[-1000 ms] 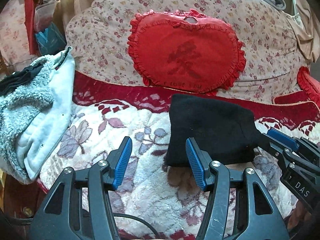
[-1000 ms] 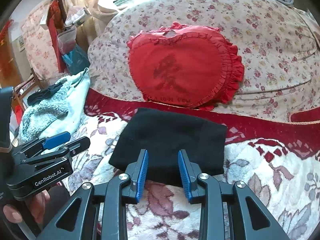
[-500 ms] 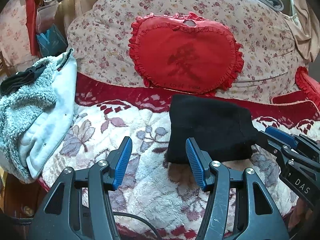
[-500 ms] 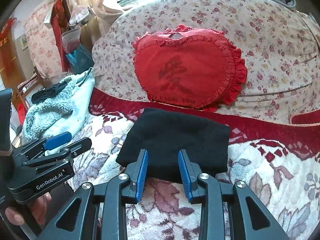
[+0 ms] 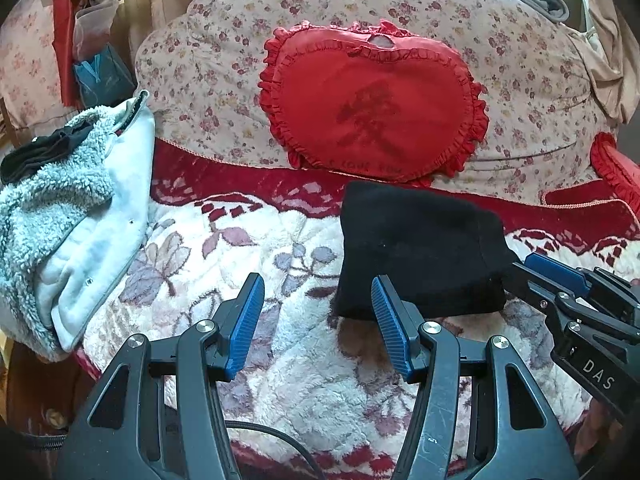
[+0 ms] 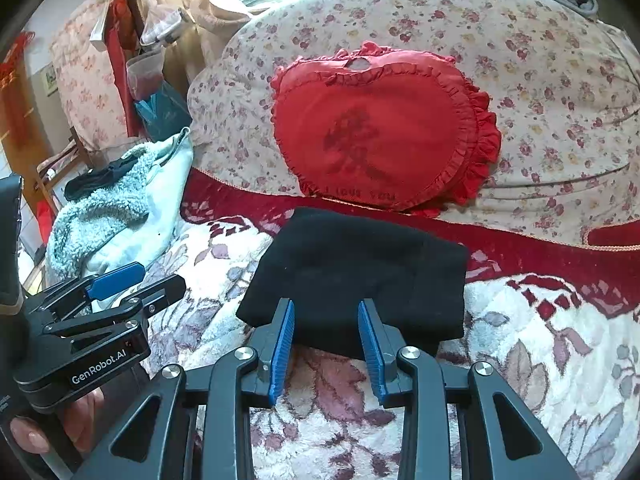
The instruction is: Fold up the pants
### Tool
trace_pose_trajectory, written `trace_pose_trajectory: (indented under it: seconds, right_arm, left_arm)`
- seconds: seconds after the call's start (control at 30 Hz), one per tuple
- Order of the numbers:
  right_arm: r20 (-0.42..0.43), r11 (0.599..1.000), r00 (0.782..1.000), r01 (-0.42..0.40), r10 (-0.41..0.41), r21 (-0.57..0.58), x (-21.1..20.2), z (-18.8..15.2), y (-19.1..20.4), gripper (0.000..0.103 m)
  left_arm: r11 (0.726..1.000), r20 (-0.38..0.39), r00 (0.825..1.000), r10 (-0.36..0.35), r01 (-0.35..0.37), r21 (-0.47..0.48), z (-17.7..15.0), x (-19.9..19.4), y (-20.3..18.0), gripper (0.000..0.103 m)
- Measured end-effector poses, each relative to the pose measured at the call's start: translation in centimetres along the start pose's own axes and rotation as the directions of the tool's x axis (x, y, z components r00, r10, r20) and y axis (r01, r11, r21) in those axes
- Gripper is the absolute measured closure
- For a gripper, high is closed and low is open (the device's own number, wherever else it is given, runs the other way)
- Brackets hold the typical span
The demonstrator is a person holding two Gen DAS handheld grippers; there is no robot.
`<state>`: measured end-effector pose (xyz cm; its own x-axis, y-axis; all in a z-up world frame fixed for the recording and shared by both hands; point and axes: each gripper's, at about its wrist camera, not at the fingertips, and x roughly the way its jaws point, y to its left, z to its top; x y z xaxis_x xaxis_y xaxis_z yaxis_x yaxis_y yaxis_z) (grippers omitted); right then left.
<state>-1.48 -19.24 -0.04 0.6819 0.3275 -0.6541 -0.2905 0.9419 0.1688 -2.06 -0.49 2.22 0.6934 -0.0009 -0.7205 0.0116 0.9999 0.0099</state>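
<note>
A: Where are the pants (image 6: 356, 276)?

B: Folded into a compact black rectangle on the floral blanket (image 6: 540, 360) that covers the bed. They lie flat, just in front of the red band along the blanket's far edge, below the red heart cushion (image 6: 384, 132).

A: And the grippers?

B: The right gripper (image 6: 326, 344) hangs at the near edge of the pants, jaws parted a moderate way, with nothing between them. The blue pads (image 6: 282, 344) overlap that edge in the right wrist view, but I cannot tell whether they touch the cloth. The left gripper (image 5: 316, 320) has its jaws spread wider, also empty. Its right pad sits by the pants' near left corner, and its left pad is over bare blanket.

A: Do the two grippers show in each other's view?

B: Yes. In the left wrist view the right one comes in from the right, at the pants' right corner.

A: Any containers around?

B: None that I can make out with contents. A pale blue fleece garment (image 5: 68, 232) is heaped at the left edge of the bed, with something dark lying on top. Behind the heart cushion leans a large flowered pillow (image 5: 520, 80). A second red cushion (image 5: 616, 168) shows at the far right.
</note>
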Motion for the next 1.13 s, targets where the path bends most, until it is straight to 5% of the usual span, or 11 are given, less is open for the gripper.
trace_pose_trajectory:
  seconds: [1.13]
  right_arm:
    - [-0.03, 0.999, 0.999, 0.02, -0.019, 0.033, 1.1, -1.5, -2.3, 0.069]
  left_arm:
    - [0.999, -0.047, 0.999, -0.001, -0.001, -0.04, -1.2, 1.7, 1.3, 0.047]
